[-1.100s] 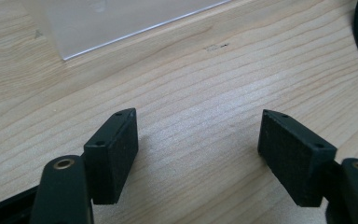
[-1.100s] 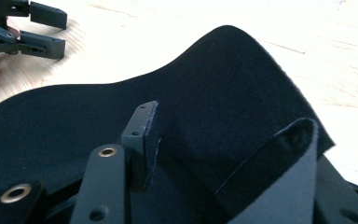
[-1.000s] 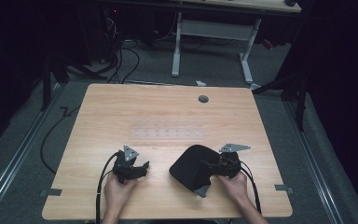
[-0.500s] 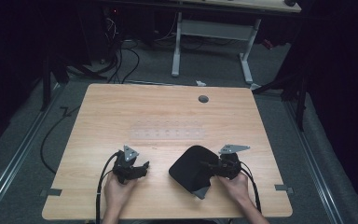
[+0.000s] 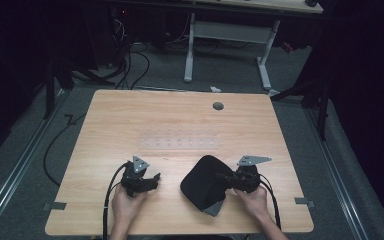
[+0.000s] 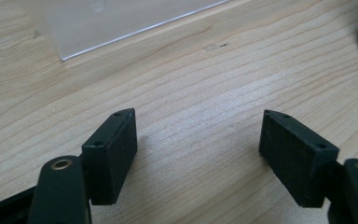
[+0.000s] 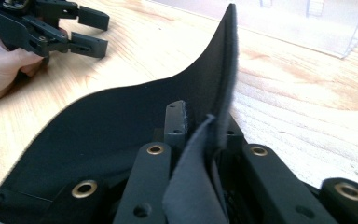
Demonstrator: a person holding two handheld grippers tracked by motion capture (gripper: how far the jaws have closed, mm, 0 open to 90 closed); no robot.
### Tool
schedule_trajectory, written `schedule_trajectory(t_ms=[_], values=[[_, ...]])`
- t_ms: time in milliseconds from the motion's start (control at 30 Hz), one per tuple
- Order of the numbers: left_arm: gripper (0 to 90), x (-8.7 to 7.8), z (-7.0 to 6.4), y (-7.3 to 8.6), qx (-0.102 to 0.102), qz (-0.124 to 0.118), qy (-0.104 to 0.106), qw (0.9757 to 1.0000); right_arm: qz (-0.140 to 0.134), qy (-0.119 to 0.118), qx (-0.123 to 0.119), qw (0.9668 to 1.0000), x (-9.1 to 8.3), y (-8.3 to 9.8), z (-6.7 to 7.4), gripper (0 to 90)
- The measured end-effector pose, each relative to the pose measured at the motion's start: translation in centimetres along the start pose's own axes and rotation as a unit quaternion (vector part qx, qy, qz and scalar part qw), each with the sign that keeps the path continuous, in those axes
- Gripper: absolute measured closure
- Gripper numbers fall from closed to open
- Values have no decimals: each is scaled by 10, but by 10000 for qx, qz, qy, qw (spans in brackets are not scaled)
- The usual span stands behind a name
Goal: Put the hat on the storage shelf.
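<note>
Black pad [image 5: 204,184] unlabelled, pinched by right gripper [image 5: 226,178].

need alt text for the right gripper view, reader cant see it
The right hand-held gripper is shut on the edge of a black cloth pad, which curls up and over the wooden table. At upper left, the left hand-held gripper sits open in a hand.

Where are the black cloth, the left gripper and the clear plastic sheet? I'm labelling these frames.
black cloth [image 5: 203,182]: high view, middle of its dark top face.
left gripper [image 5: 153,180]: high view, midway between its open fingertips.
clear plastic sheet [image 5: 180,140]: high view, its centre on the table.
</note>
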State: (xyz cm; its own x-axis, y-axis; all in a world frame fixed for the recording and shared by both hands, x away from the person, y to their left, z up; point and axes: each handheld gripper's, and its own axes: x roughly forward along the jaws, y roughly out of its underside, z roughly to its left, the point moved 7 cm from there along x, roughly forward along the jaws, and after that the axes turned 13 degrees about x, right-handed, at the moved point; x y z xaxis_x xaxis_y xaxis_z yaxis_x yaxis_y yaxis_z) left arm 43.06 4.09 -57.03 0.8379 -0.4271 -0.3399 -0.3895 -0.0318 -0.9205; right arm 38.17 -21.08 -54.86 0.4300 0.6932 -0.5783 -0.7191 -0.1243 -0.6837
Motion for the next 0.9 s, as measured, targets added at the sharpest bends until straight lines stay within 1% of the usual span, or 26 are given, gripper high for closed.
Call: schedule_trajectory(t_ms=[100, 200, 300, 433, 567, 700, 733, 900], values=[[280, 0, 0, 0, 0, -1, -8, 10000, -61, -56, -67, 9999, -3, -2, 5, 819], [280, 0, 0, 0, -1, 0, -8, 10000, -100, -73, -82, 9999, -5, -4, 9, 821], [280, 0, 0, 0, -1, -2, -8, 10000, -108, -92, -33, 9999, -8, -5, 9, 823], [278, 0, 0, 0, -2, 2, 8, 10000, -133, -47, 3, 9999, -12, -6, 8, 824], [275, 0, 0, 0, 6, 6, 8, 10000, -156, 1, -28, 9999, -16, -9, 8, 825], [274, -1, 0, 0, 26, 15, 45, 10000, -199, -18, -22, 9998, -21, -13, 11, 826], [276, -1, -1, 0, 35, 20, 62, 10000, -227, -36, -16, 9997, -22, -15, 12, 826], [285, -3, -7, 1, 213, -1, 141, 9997, -294, -99, 45, 9995, -29, -19, 16, 826]])
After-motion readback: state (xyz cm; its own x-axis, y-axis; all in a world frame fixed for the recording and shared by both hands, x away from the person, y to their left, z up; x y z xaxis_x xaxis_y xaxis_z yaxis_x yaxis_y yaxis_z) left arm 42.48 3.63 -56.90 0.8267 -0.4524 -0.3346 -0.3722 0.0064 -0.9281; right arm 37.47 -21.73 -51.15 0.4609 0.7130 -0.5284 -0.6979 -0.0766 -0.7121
